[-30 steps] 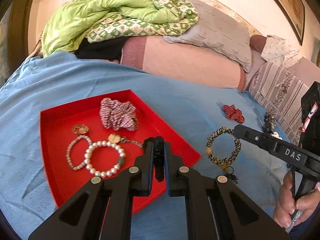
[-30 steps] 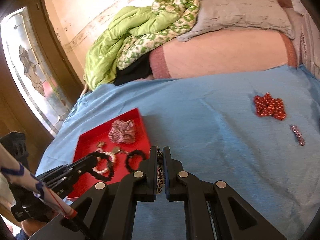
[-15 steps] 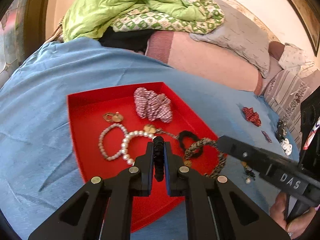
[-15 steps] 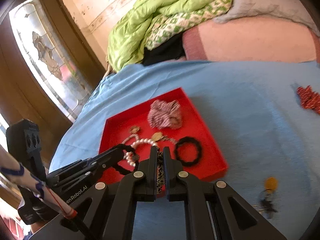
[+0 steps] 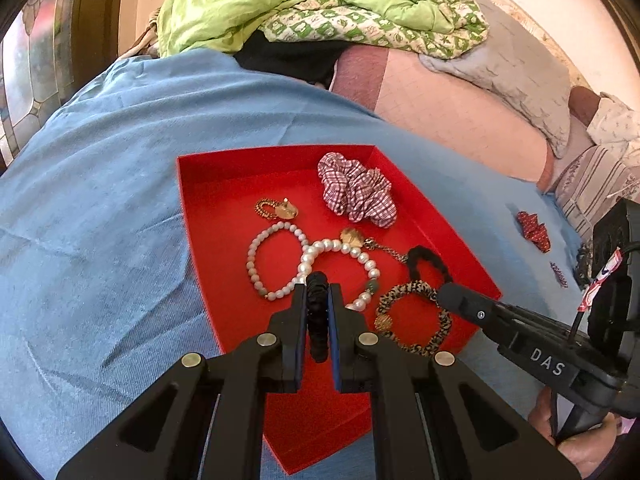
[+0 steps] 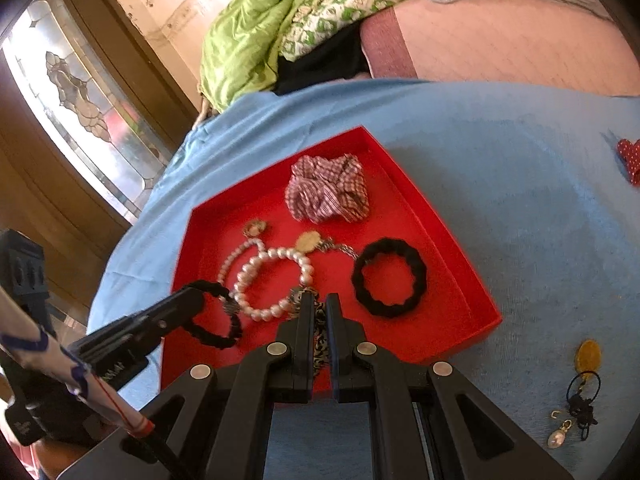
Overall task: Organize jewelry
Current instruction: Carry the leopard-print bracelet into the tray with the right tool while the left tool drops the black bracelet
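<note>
Over the near left part of the red tray [image 5: 208,184], the left gripper [image 5: 318,300] is pinching a black hair tie [image 5: 318,320] tight between its jaws, the loop hanging above the tray floor just in front of the pearl bracelet [image 5: 340,256]. To place it well, I judge it should be lowered onto the bare red patch nearer the camera before the jaws part, so it is not landing on the pearls or tangling with them. Further right, the right gripper [image 6: 318,304] is pressed shut on a leopard-print bracelet [image 5: 412,320], which is hanging over the tray's near right corner beside a second black hair tie [image 6: 388,276] lying flat. That one wants setting down inside the tray wall, clear of the tie. Off to the right, a red dotted bow [image 5: 534,230] and a small keyring cluster [image 6: 580,396] are lying on the blue bedcover [image 5: 100,200], seemingly awaiting collection.
</note>
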Demonstrator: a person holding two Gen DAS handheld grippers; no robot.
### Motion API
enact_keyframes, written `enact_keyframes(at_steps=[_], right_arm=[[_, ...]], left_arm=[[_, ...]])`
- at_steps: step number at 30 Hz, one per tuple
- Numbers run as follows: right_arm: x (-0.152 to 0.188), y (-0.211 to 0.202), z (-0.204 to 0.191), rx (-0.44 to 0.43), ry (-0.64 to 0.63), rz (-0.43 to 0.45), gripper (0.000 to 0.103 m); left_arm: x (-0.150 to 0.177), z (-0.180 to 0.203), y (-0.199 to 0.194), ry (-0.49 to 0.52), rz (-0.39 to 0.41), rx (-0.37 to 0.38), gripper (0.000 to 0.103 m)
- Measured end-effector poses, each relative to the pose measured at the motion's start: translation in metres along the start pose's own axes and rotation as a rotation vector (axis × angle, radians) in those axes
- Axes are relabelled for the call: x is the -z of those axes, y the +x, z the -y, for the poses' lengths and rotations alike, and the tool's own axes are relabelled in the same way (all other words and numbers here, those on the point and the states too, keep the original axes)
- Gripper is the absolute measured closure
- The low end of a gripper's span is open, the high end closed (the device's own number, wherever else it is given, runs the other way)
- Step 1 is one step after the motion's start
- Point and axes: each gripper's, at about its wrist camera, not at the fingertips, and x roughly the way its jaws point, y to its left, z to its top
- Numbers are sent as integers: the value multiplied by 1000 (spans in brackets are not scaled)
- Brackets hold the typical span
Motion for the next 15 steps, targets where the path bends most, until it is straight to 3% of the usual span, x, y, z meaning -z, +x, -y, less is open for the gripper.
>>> enact_keyframes(at_steps=[15], right_arm=[[11,8,-5,118,-136,8,96]], left_arm=[[3,-2,10,1,-36,-46,94]])
